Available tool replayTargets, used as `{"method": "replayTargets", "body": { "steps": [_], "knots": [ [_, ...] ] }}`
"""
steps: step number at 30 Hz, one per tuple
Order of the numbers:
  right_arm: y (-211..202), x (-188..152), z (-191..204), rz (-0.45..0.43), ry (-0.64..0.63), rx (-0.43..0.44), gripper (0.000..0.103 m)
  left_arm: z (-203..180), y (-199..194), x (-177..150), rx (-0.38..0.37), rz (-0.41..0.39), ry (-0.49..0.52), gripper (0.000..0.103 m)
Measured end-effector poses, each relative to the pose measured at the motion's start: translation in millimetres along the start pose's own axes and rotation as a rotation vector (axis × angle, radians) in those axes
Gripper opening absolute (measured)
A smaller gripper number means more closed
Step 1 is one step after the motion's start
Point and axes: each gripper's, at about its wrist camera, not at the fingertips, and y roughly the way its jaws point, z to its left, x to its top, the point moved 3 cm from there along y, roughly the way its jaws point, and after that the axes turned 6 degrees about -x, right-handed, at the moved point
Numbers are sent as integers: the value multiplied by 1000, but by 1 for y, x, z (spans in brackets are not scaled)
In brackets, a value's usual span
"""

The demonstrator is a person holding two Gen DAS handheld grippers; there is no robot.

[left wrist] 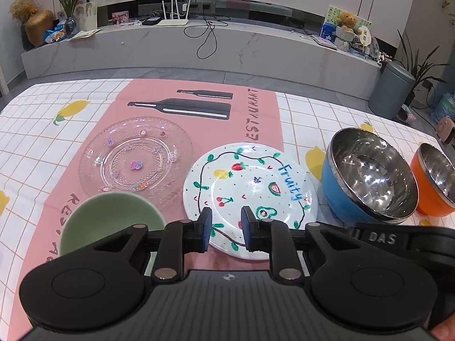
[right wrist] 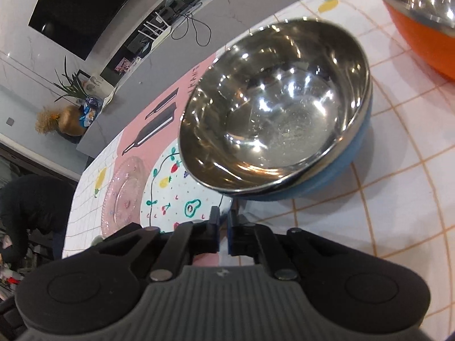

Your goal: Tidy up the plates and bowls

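Observation:
In the left wrist view, my left gripper (left wrist: 226, 221) is open and empty, its tips over the near rim of the white fruit-painted plate (left wrist: 250, 190). A clear glass plate (left wrist: 133, 156) lies to its left, a green bowl (left wrist: 109, 221) at the near left, a blue steel-lined bowl (left wrist: 369, 176) and an orange bowl (left wrist: 435, 182) to the right. In the right wrist view, my right gripper (right wrist: 223, 216) is nearly closed with a narrow gap, empty, just before the blue bowl (right wrist: 284, 113), which looks tilted by the camera's roll. The white plate (right wrist: 170, 196), glass plate (right wrist: 122, 196) and orange bowl (right wrist: 421, 28) also show.
A pink placemat (left wrist: 199, 108) lies on the checked lemon tablecloth (left wrist: 37, 147). Beyond the table's far edge is a grey TV bench (left wrist: 199, 48) with a router, cables and plants. A grey bin (left wrist: 392, 91) stands at the right. A person in dark clothes (right wrist: 28, 207) is at the left.

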Motion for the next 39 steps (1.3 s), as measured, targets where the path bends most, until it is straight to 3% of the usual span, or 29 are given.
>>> {"method": "replayTargets", "body": {
  "steps": [7, 8, 11, 16, 18, 22, 24, 28, 39],
  "knots": [
    [-12, -8, 10, -4, -65, -8, 0, -4, -2, -1, -10, -13, 6, 25],
    [-10, -8, 9, 7, -55, -4, 5, -4, -3, -1, -10, -16, 6, 25],
    [-2, -7, -2, 36, 28, 34, 35, 0, -3, 1, 1, -23, -1, 25],
    [3, -1, -5, 29, 65, 63, 30, 4, -1, 2, 8, -19, -16, 25],
    [6, 0, -6, 41, 87, 72, 21, 5, -1, 3, 11, -20, -17, 25],
    [12, 3, -5, 52, 122, 83, 16, 6, 0, 3, 12, -20, -28, 25],
    [14, 3, -9, 59, 147, 79, 6, 6, 0, 2, 14, -18, -27, 25],
    [16, 1, -24, 68, 241, 127, 3, 4, -1, 2, 12, -20, -17, 25],
    [-10, -7, -15, 75, 175, 70, 2, 2, -2, 1, -17, -9, -7, 25]
  ]
}}
